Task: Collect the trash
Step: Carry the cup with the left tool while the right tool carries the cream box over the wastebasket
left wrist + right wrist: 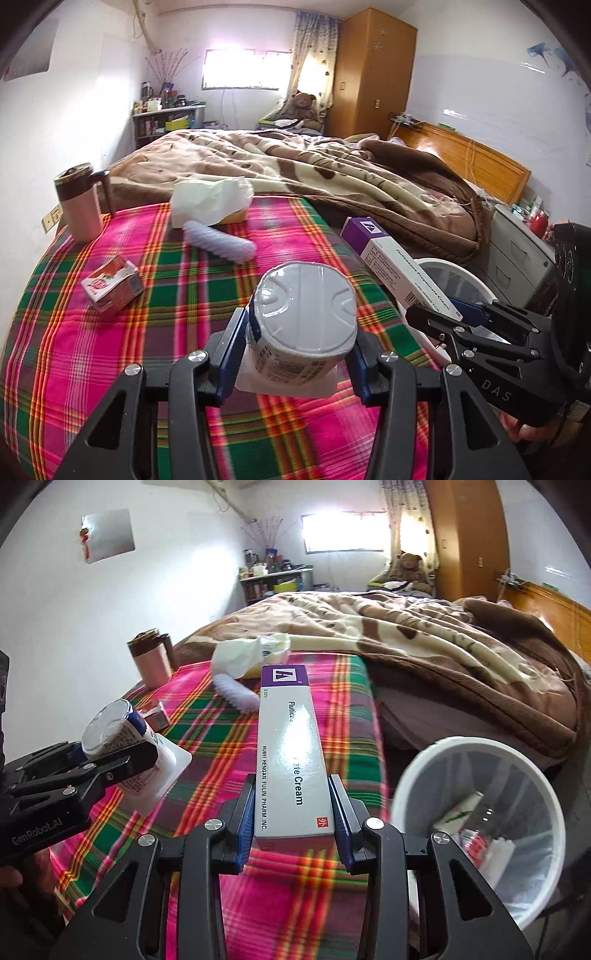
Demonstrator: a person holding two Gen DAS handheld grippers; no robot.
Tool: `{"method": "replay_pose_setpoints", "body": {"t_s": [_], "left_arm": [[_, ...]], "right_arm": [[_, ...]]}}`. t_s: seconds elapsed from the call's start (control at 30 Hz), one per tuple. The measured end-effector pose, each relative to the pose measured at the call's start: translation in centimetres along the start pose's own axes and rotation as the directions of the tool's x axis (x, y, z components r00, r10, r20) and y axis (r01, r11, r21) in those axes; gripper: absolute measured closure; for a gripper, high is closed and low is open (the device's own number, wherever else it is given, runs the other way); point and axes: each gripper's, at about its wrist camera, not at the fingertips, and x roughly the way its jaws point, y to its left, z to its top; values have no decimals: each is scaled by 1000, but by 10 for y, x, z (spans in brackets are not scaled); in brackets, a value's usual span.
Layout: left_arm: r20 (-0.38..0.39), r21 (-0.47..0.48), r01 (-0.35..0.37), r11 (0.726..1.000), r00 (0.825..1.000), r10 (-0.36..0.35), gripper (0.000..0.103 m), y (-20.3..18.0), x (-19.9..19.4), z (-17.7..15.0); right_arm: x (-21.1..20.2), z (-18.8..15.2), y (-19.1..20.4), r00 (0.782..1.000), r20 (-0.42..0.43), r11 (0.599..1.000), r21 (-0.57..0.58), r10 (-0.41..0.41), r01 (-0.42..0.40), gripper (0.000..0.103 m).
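My left gripper (295,350) is shut on a small yogurt cup (304,314) with a grey foil lid, held above the plaid bedspread (147,332). The same cup (122,746) shows at the left of the right wrist view, in the left gripper (103,764). My right gripper (293,812) is shut on a long white and purple cream box (290,753) that points away from me. In the left wrist view that box (395,266) sticks out over a white trash bin (461,284). The bin (480,812) stands beside the bed at the right and holds some rubbish.
On the plaid spread lie a small red carton (112,286), a ribbed white plastic piece (219,242) and a crumpled white bag (210,201). A pink mug (81,201) stands at the far left edge. A brown blanket (332,173) covers the bed behind. Drawers (517,251) stand at right.
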Motion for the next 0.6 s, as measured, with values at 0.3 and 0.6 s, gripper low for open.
{"method": "replay_pose_setpoints", "body": {"t_s": [0.3, 0.6], "left_arm": [[1, 63, 73, 995, 997, -74, 52, -47, 12, 8], [-23, 114, 154, 981, 988, -153, 52, -94, 30, 16]], "right_arm": [[-24, -10, -38, 996, 18, 994, 63, -86, 85, 65], [-45, -21, -77, 979, 24, 970, 147, -202, 196, 65]]}}
